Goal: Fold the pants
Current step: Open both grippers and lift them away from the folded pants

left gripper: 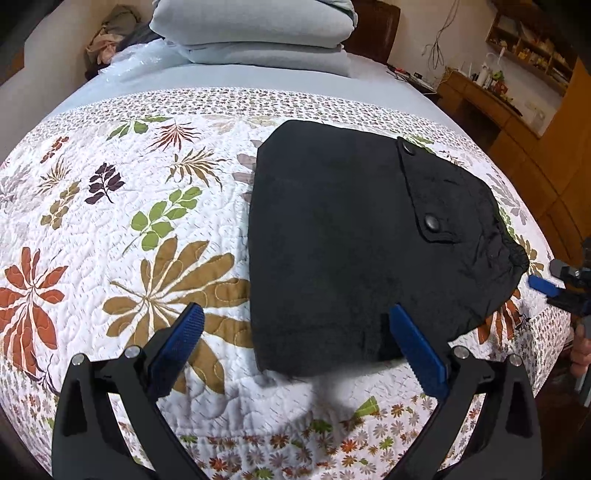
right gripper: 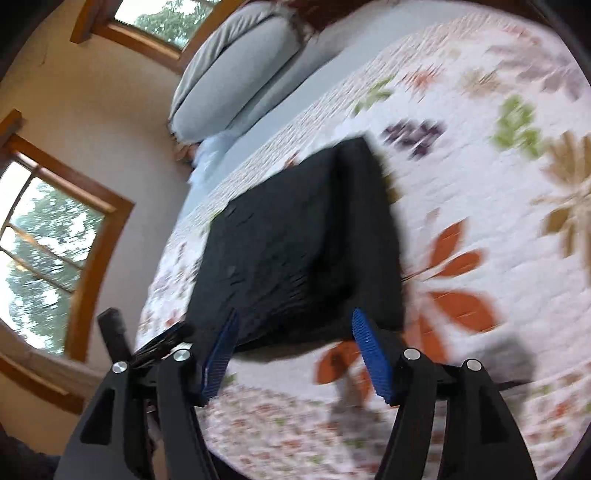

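Observation:
The black pants (left gripper: 354, 236) lie folded into a compact bundle on the floral quilt (left gripper: 110, 221), with a snap-button pocket flap on top. My left gripper (left gripper: 295, 325) is open and empty, just above the bundle's near edge. My right gripper (right gripper: 293, 332) is open and empty, hovering over the near edge of the pants (right gripper: 299, 243) in its blurred, tilted view. The right gripper's blue tip also shows at the right edge of the left wrist view (left gripper: 546, 286), beside the waistband end.
Stacked grey pillows (left gripper: 258, 33) lie at the head of the bed. A wooden desk with shelves (left gripper: 517, 74) stands at the right. Windows (right gripper: 48, 240) are in the wall beyond the bed. The quilt's edge (left gripper: 295, 458) is close below the grippers.

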